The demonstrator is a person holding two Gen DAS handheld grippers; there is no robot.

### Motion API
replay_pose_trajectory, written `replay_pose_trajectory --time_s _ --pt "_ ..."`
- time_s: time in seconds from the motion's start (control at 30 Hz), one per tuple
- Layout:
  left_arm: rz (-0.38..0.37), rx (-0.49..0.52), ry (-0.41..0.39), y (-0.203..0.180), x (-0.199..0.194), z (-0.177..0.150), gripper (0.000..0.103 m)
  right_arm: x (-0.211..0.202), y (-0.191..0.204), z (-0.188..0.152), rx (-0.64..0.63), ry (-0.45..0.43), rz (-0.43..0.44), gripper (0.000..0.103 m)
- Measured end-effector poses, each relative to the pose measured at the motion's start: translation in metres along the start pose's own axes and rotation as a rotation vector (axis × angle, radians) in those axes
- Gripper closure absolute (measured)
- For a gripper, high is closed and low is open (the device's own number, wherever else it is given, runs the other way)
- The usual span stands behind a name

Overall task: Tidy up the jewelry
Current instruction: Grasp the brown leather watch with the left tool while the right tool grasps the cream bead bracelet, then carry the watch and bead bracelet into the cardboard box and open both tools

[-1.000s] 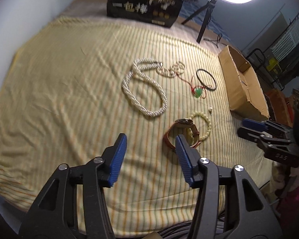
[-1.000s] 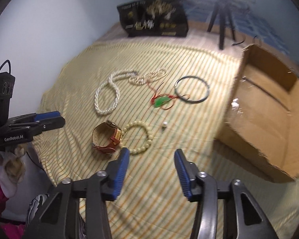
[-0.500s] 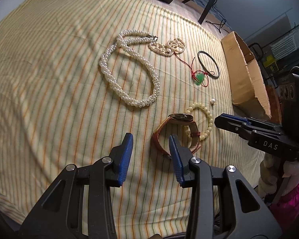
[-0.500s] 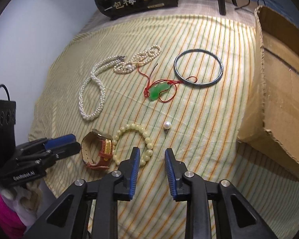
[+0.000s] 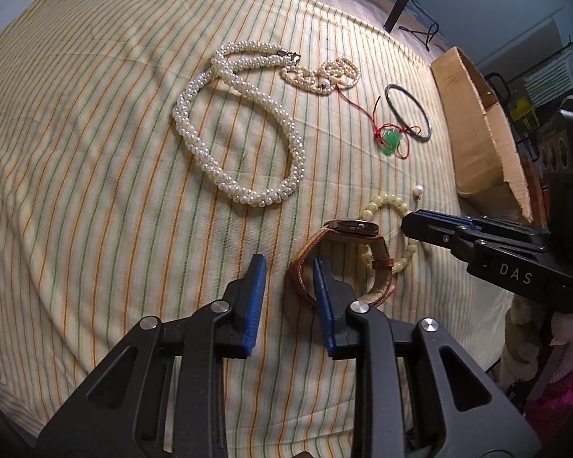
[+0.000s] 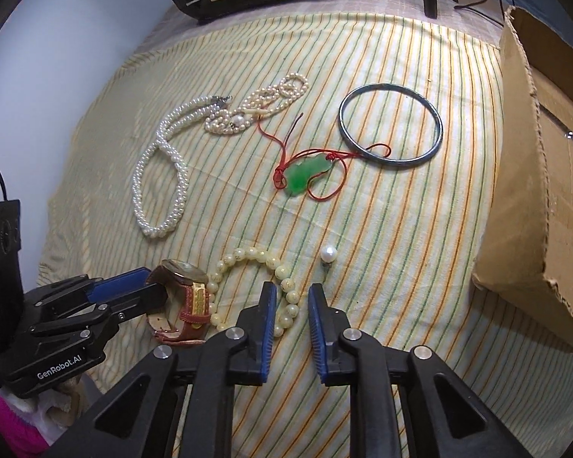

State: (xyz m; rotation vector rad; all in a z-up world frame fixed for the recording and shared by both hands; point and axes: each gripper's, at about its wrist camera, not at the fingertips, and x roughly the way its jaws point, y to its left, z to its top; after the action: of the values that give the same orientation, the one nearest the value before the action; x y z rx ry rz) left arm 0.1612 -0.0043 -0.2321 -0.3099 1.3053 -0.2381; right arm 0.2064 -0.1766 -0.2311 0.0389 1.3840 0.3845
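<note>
Left tool (image 5: 286,267) marked GenRobot.AI, right tool (image 6: 291,297) marked DAS, both closing, empty

Your right gripper (image 6: 291,305) is closing its jaws just over the pale bead bracelet (image 6: 248,259) on the striped cloth (image 6: 401,267), while your left gripper (image 6: 133,290) is at the brown watch (image 6: 183,297), and a loose pearl (image 6: 329,254) lies nearby.

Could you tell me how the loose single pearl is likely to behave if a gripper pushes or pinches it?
The loose pearl looks round and smooth, so it would probably roll across the striped cloth when nudged. It seems tiny beside the right gripper, so it might slip out.
</note>
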Motion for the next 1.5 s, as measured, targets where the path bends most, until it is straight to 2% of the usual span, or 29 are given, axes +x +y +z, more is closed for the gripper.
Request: replay_pose_trajectory --time_s 0.07,0.2,0.33,0.7,1.0,1.27,1.5 --pt "0.003 0.010 0.006 -0.004 0.004 0.002 0.082 0.005 0.006 0.001 -0.012 0.002 -0.027 0.089" --pt "0.037 0.041 -0.005 -0.010 0.008 0.002 0.091 0.008 0.014 0.000 -0.041 -0.002 -0.073 0.094" --pt "0.052 0.063 -0.021 -0.015 0.008 0.000 0.098 0.007 0.018 0.001 -0.047 -0.011 -0.083 0.096" --pt "0.053 0.047 -0.061 -0.003 -0.010 -0.008 0.099 -0.019 0.007 -0.019 0.015 -0.081 0.024 0.098" --pt "0.065 0.065 -0.101 -0.001 -0.031 -0.022 0.099 -0.043 0.016 -0.040 0.009 -0.138 0.056 0.098" --pt "0.086 0.101 -0.161 -0.018 -0.051 -0.025 0.099 -0.072 0.015 -0.040 0.002 -0.208 0.071 0.098" --pt "0.069 0.124 -0.195 -0.036 -0.063 -0.023 0.099 -0.109 0.006 -0.050 0.017 -0.290 0.103 0.098"
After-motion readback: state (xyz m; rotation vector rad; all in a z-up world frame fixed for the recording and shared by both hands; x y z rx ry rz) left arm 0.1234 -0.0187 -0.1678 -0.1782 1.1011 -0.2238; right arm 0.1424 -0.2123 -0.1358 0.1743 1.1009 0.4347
